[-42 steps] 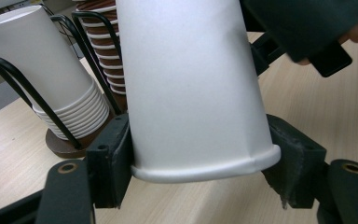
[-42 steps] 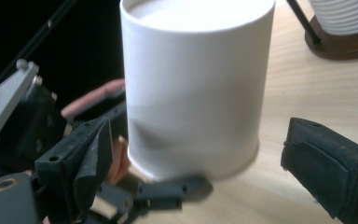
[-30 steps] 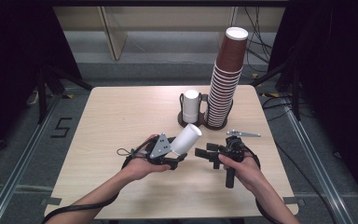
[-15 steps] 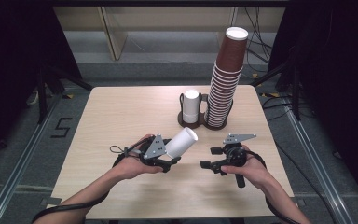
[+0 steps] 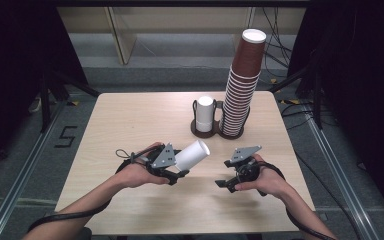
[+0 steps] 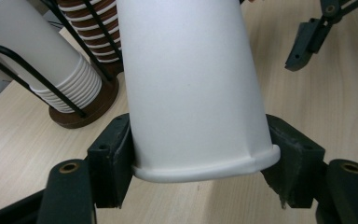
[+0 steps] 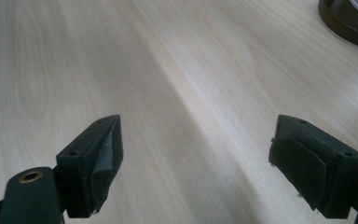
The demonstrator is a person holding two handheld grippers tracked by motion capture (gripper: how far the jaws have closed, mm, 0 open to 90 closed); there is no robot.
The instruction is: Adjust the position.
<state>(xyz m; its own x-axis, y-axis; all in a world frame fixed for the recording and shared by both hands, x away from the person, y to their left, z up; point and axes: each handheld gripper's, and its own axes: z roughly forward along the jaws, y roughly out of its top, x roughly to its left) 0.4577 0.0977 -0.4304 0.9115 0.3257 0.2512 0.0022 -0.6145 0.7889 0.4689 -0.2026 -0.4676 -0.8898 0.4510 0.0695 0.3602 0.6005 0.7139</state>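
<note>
Left gripper (image 5: 180,169): clamped on the white cup (image 5: 192,154) near its rim, held tilted above the counter (image 5: 130,125), as before.
Right gripper (image 5: 226,184): empty; jaws have just been closing, still apart; drawn away from the cup since a second ago.

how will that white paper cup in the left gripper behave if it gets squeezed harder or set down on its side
The white paper cup looks thin-walled and light, so harder pressure from the left gripper, whose jaws clamp it near the rim, would probably dent it. Its tapered round body suggests it would roll in a curve if laid on the table.
</note>
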